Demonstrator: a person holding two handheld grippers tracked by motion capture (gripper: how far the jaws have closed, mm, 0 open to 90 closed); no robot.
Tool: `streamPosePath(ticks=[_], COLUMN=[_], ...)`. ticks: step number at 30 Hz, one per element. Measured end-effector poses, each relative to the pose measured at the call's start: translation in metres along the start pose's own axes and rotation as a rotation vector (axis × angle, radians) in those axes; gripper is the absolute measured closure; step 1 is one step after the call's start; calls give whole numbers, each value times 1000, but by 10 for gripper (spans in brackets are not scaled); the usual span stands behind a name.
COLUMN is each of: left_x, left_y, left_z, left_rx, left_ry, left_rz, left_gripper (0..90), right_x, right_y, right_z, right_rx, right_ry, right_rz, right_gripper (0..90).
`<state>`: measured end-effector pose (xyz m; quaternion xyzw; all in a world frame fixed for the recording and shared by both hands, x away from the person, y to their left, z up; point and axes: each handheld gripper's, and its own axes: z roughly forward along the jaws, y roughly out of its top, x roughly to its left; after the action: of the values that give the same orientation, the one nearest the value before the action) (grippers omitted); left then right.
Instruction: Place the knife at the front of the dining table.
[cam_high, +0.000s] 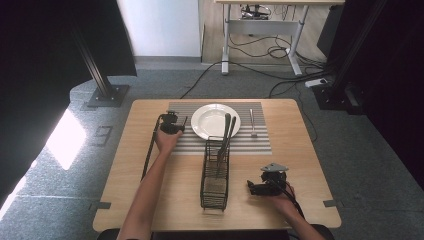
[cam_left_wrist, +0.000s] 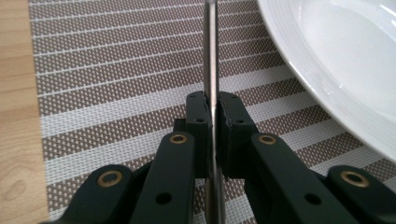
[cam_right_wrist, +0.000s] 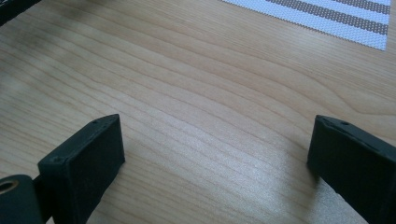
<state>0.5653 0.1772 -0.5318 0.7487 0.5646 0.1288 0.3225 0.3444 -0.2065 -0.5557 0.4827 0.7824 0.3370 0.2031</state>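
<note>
Left gripper (cam_left_wrist: 213, 112): clamped on a thin metal utensil handle (cam_left_wrist: 212, 56), which runs straight up between its black pads; which utensil it is cannot be told
Left gripper, high view (cam_high: 171, 123): at the left part of the placemat, just left of the plate, with the person's left hand (cam_high: 165, 140) behind it
Utensil handle: held over the striped placemat (cam_left_wrist: 116, 70), close beside the rim of the white plate (cam_left_wrist: 336, 60)
Right gripper (cam_right_wrist: 215, 154): wide open with nothing between its pads, low over bare wood of the worktop (cam_right_wrist: 196, 84)
Right gripper, high view (cam_high: 267, 182): near the front right of the worktop, right of the wire basket, well apart from the placemat
Wire basket (cam_high: 215, 182): black, stands in the middle of the worktop, its far end at the placemat's front edge, with several utensils (cam_high: 226, 135) standing in it and leaning over the plate's rim
Plate: centred on the placemat
Fork (cam_high: 253, 122): lies on the placemat to the right of the plate, apart from it
</note>
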Motion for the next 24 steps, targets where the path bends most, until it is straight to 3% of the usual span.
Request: streamPosePath(ticks=[11, 15, 16, 24], left_x=[-4, -7, -10, -10], left_y=[-1, -3, -4, -4], left_z=[2, 2, 2, 2], left_rx=[3, -7, -15, -16], left_ry=[29, 54, 85, 86], left_rz=[25, 58, 97, 98], left_gripper=[826, 823, 821, 818], right_x=[0, 1, 1, 1], right_y=[0, 0, 0, 0], right_z=[0, 0, 0, 0], right_rx=[-1, 0, 0, 0], right_ry=[-1, -1, -1, 0], right_rz=[2, 3, 3, 1], right_gripper=[38, 44, 44, 45])
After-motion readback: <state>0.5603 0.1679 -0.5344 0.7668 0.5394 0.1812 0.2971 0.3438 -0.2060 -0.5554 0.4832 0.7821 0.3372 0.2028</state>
